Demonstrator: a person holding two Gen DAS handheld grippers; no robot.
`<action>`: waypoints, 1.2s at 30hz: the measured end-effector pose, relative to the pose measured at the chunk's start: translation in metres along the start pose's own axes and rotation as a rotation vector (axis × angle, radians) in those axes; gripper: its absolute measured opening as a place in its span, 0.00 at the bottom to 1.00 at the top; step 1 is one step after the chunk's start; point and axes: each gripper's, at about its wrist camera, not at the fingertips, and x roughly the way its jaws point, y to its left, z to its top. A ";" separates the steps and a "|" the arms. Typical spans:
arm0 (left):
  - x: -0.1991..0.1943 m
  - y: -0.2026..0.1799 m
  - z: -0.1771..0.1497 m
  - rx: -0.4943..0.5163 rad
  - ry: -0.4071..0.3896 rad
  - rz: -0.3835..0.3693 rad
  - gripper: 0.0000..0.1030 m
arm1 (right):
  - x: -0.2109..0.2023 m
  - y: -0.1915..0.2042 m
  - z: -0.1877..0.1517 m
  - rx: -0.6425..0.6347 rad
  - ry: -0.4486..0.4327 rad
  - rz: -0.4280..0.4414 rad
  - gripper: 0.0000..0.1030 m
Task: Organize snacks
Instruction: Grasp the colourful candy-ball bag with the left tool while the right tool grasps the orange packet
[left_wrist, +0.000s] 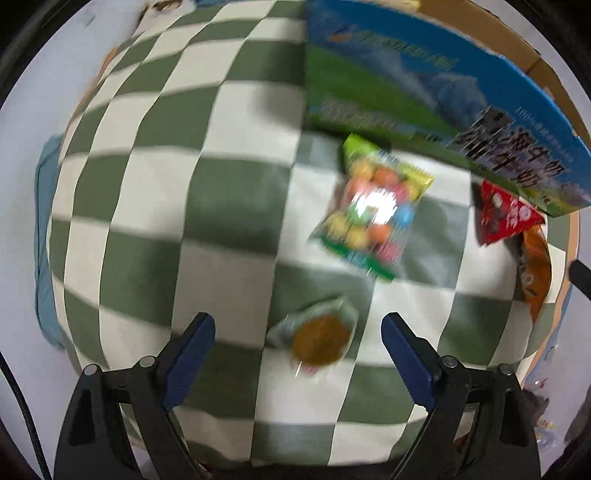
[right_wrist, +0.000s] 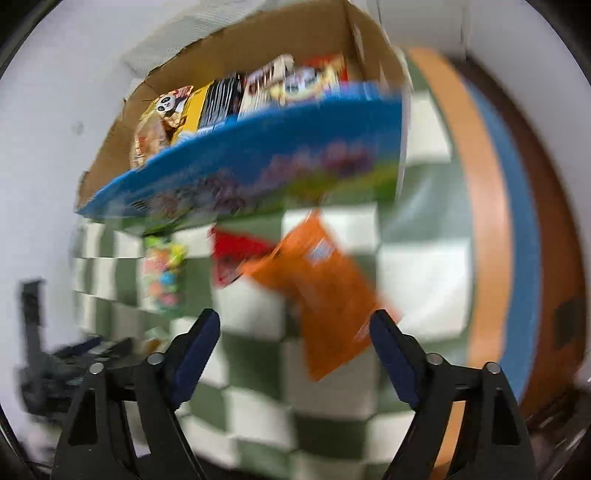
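1. A round counter (left_wrist: 229, 258) covered in a green-and-white checked cloth holds loose snack packets beside an open cardboard box (right_wrist: 258, 51) with a blue printed side.
2. The left tongs (left_wrist: 298, 328) are spread wide and empty, just above a small clear packet holding a brown cookie (left_wrist: 319, 338), which lies between the two blades.
3. Beyond it lie a bag of coloured candy balls (left_wrist: 373, 210), a red packet (left_wrist: 506, 214) near the box, and an orange bag (right_wrist: 321, 280).
4. The right tongs (right_wrist: 295, 328) are also released and empty, with the orange bag partly between the blades.
5. The box already holds several packets standing upright.
6. Both views are blurred, so contact is unclear.
7. To grasp well, each pair of tongs probably should settle low, centre on its packet, and close gently so the cookie does not crumble.
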 end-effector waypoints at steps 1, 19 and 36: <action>0.001 -0.007 0.008 0.029 -0.013 0.016 0.90 | 0.006 0.004 0.007 -0.056 0.003 -0.032 0.84; 0.044 -0.070 0.067 0.173 -0.020 0.012 0.90 | 0.066 -0.017 0.011 0.112 0.221 0.037 0.74; 0.060 -0.032 -0.010 0.080 0.112 -0.156 0.47 | 0.070 0.016 -0.052 -0.068 0.235 -0.104 0.60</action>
